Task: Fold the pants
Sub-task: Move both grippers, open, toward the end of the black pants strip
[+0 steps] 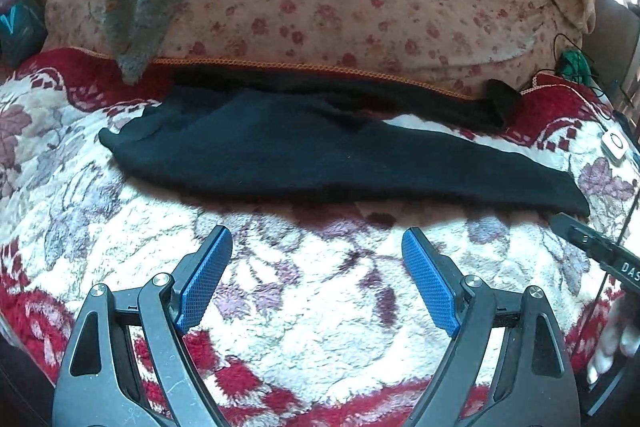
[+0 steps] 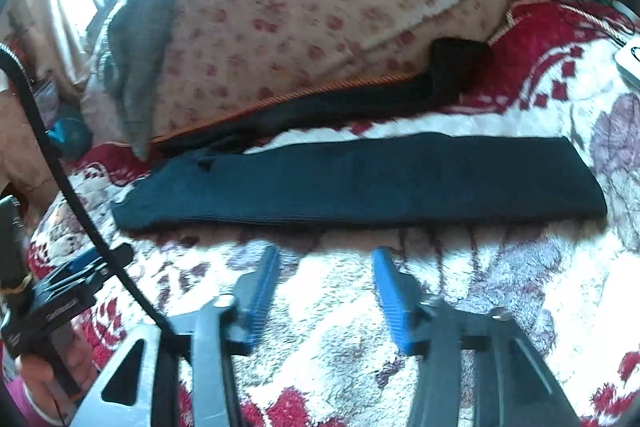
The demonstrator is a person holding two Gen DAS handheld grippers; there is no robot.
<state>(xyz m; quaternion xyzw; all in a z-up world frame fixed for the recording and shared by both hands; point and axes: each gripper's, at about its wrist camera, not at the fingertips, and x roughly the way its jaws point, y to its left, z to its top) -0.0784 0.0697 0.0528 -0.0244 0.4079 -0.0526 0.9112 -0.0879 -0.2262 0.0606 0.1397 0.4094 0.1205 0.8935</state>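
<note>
left claw [image 1: 316, 247] wide open, empty | right claw [image 2: 325, 265] open, empty | pants [image 2: 360, 179] untouched

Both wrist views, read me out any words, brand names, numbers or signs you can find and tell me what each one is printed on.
"DAS" in white letters, cut off by the picture's edge, on the black body of the right gripper, seen in the left wrist view.
White print on the left gripper body, seen in the right wrist view: too blurred to read.
A dark ring mark, no letters, on the small white device.
The pants and blanket carry no text.
</note>
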